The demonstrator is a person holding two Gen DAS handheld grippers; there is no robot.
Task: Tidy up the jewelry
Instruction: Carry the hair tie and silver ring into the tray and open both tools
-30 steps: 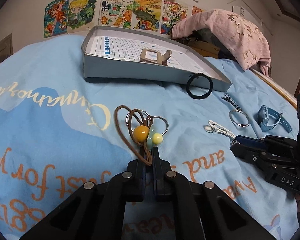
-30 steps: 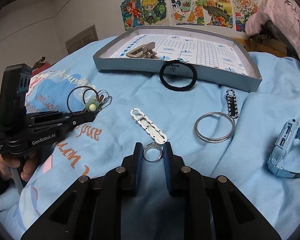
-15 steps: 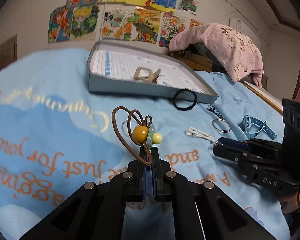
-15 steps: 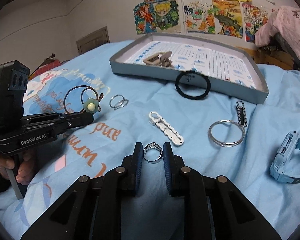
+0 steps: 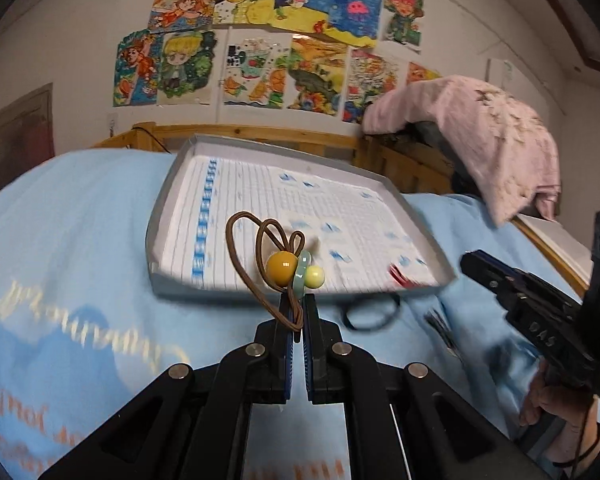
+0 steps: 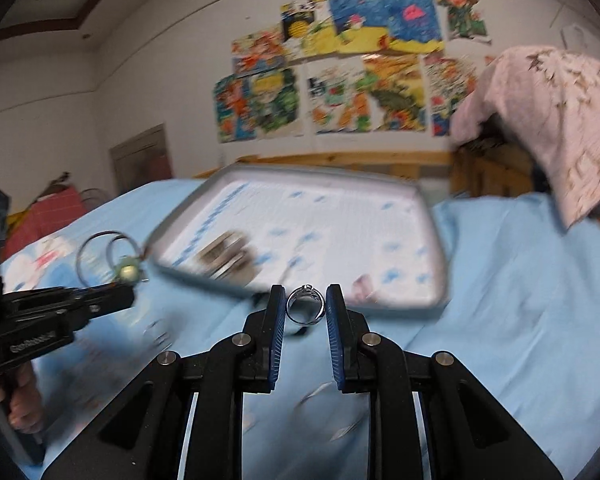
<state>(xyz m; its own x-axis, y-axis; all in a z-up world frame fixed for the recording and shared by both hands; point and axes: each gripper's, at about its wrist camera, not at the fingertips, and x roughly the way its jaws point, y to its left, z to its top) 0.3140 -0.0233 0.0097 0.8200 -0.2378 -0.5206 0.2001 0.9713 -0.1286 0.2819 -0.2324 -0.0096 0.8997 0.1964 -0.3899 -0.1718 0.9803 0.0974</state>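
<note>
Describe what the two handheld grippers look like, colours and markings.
Both are matte black plastic with blue pads inside the jaws and silver pivot bolts. The right gripper shows raised "DAS" lettering on its side; the left gripper has small white lettering, too blurred to read. A dark cord circles the right wrist.

A tray point(image 5: 160, 216) lies on the bedspread point(image 5: 68, 216), a hair tie point(image 5: 370, 314) just before it.

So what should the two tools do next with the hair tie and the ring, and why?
Probably carry both forward over the grey tray and let go there. The left tool is shut on the brown hair tie, the right tool pinches the silver ring, and both hang above the blue blanket, short of the tray.
</note>
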